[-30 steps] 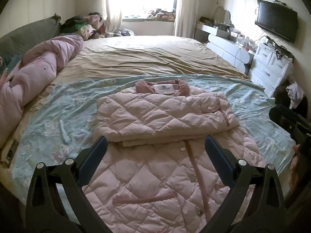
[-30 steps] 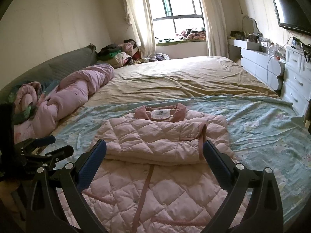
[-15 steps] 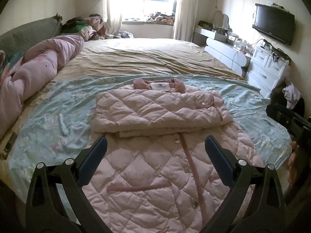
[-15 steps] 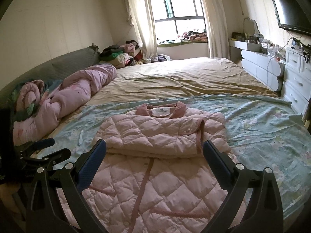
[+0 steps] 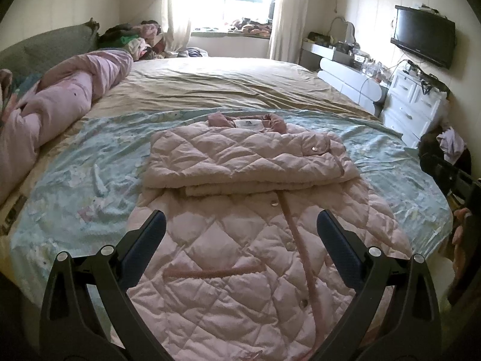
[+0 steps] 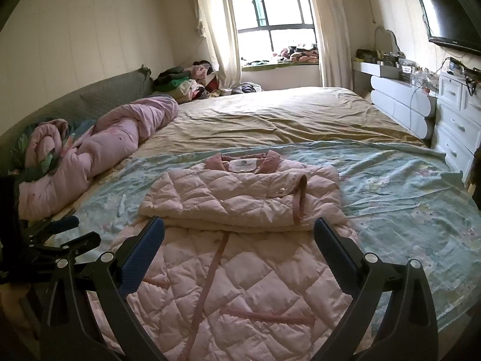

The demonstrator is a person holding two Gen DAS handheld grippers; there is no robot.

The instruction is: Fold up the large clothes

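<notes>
The fingers [image 5: 144, 249] of the left gripper [image 5: 239, 240] are spread wide and hold nothing. The right gripper [image 6: 239, 240] is wide open too. Both hang over the pink quilted coat [image 5: 240, 240] on the bed [image 5: 210, 84]. Its sleeves are folded across, and its collar [image 5: 246, 120] points away, toward the window [image 6: 270, 15].
</notes>
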